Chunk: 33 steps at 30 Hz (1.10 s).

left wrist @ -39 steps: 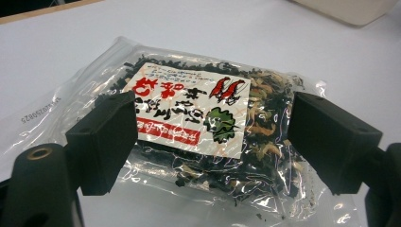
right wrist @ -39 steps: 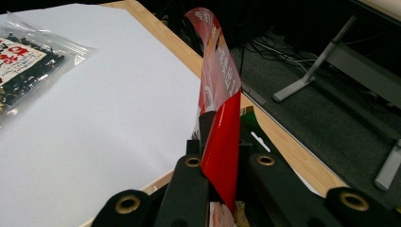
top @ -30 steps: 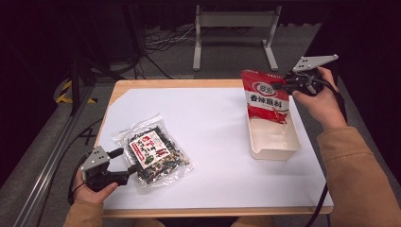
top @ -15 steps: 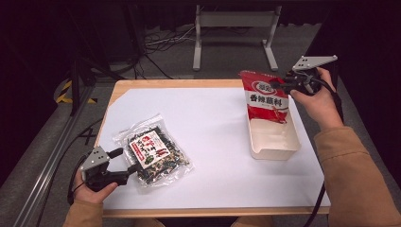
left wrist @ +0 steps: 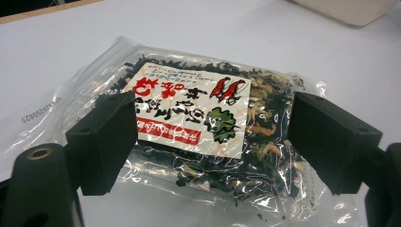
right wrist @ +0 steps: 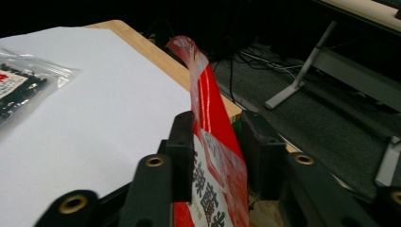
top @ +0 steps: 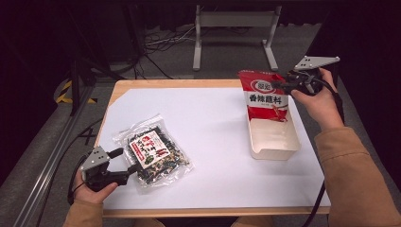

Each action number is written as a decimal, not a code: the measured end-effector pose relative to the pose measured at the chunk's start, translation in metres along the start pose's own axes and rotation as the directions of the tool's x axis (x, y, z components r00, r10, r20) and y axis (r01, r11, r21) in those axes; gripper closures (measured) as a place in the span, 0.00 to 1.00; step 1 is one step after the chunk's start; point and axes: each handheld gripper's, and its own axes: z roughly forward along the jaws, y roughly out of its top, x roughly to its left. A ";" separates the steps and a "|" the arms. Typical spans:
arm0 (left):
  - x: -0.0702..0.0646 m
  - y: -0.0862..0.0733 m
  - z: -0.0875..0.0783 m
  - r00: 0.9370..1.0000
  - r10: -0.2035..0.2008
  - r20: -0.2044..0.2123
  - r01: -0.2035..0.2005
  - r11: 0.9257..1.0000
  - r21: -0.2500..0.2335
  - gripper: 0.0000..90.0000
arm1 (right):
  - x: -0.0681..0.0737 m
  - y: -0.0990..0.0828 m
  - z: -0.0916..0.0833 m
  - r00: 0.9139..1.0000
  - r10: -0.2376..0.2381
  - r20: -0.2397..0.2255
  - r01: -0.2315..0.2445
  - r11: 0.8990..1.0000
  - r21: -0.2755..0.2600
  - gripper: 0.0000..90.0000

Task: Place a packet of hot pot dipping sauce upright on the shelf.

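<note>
Red packet (top: 263, 97) upright in tray (top: 279, 144)

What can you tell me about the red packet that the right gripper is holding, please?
The red packet is a flat, glossy plastic sachet, red at top and bottom with a white band of dark printed characters and a round logo above it. It stands nearly upright, its lower end inside the far end of the cream tray. The right gripper is shut on its upper edge, one of the fingers on each face.
</note>
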 end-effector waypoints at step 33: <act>-0.001 0.001 0.003 1.000 0.012 0.002 -0.012 1.000 0.007 0.20 | -0.011 -0.077 -0.011 0.981 0.189 0.050 -0.194 0.970 0.148 0.64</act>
